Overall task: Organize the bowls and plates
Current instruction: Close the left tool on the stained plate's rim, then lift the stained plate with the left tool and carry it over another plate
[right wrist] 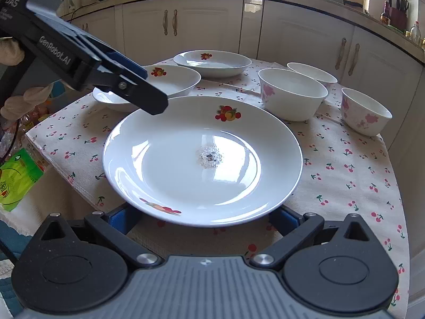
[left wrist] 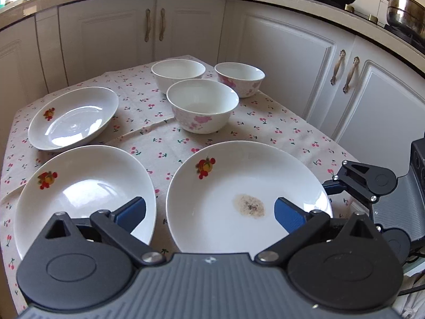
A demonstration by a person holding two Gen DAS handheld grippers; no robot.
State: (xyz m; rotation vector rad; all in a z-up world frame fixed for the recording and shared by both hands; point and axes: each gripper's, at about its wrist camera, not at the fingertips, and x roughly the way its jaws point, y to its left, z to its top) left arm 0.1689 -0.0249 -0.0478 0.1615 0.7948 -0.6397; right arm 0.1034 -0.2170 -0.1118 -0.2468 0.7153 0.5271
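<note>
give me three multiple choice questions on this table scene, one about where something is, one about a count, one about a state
1. Where is the smudge of residue?
A. in the nearest bowl
B. in the middle of the large plate closest to both grippers
C. on the tablecloth

2. How many bowls stand on the table?
A. two
B. three
C. five

3. How is the left gripper?
A. open, holding nothing
B. shut on a bowl
C. shut on a plate rim

Answers:
1 B: the residue lies at the centre of the large plate.
2 B: three bowls show, the nearest bowl, a plain one and a pink-flowered one, all apart from the plates on the tablecloth.
3 A: the left gripper has its blue pads spread wide above the plates, with nothing between them.
</note>
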